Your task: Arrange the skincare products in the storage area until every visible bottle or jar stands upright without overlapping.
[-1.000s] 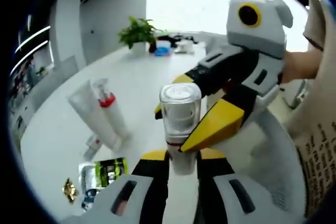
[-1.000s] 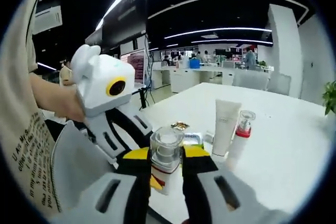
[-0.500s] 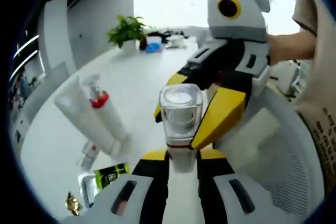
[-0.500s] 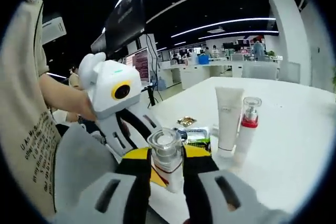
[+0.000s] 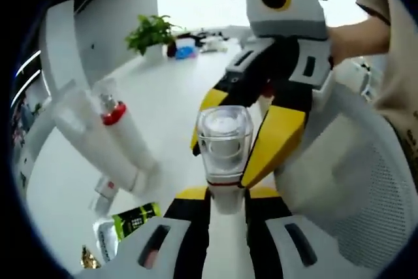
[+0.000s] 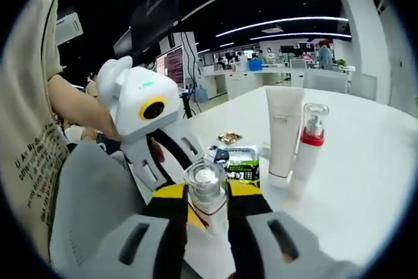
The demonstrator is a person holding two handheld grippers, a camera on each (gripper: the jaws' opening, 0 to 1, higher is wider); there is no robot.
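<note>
Clear-capped bottle (image 5: 224,145) between claws, white tube (image 6: 283,130), red-collared pump bottle (image 6: 307,148) upright

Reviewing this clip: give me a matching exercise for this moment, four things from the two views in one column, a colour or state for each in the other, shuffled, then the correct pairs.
Things:
1. clear-capped bottle
2. white tube
3. pump bottle
4. sachet

States:
A. lying flat on the white table, green and black
B. standing upright on its cap, plain white
C. clamped between the jaws of both the right gripper and the left gripper
D. standing upright, red collar under a clear cap

Pairs: 1-C, 2-B, 3-D, 4-A
</note>
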